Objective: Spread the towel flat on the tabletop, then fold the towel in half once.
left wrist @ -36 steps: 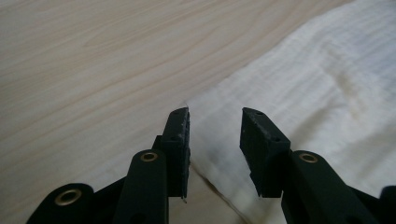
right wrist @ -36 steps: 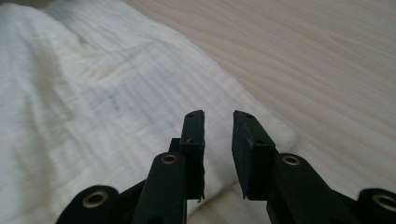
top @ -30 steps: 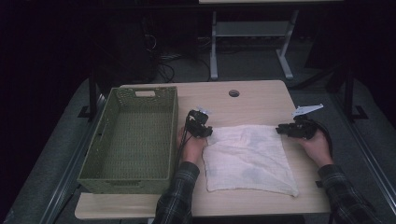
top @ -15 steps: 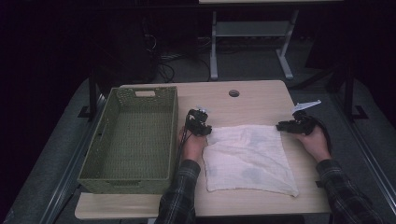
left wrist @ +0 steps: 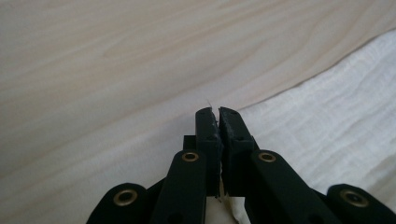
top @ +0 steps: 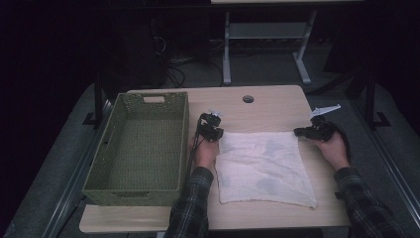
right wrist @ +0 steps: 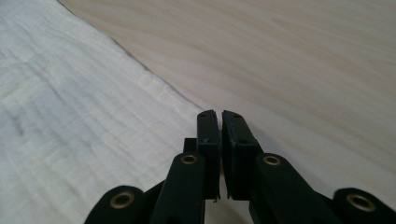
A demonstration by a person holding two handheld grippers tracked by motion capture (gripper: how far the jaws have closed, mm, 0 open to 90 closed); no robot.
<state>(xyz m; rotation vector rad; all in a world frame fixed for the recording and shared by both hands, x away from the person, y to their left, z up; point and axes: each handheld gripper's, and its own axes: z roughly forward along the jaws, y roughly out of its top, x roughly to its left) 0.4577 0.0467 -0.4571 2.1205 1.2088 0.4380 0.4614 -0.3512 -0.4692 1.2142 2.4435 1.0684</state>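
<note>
Both grippers, left gripper [top: 212,130] and right gripper [top: 308,132], sit at the far corners of the white cloth [top: 262,166], which lies flat on the wooden table [top: 277,104] right of the green basket [top: 143,144]; dark room beyond. In the left gripper view, the jaws have just closed, clamped on the cloth's [left wrist: 336,135] corner. In the right gripper view, they have likewise closed, pinching the cloth [right wrist: 70,116] edge, so lifting looks possible next.

bare tabletop [top: 277,106] beyond cloth [top: 262,166], basket [top: 141,144] blocking left
</note>
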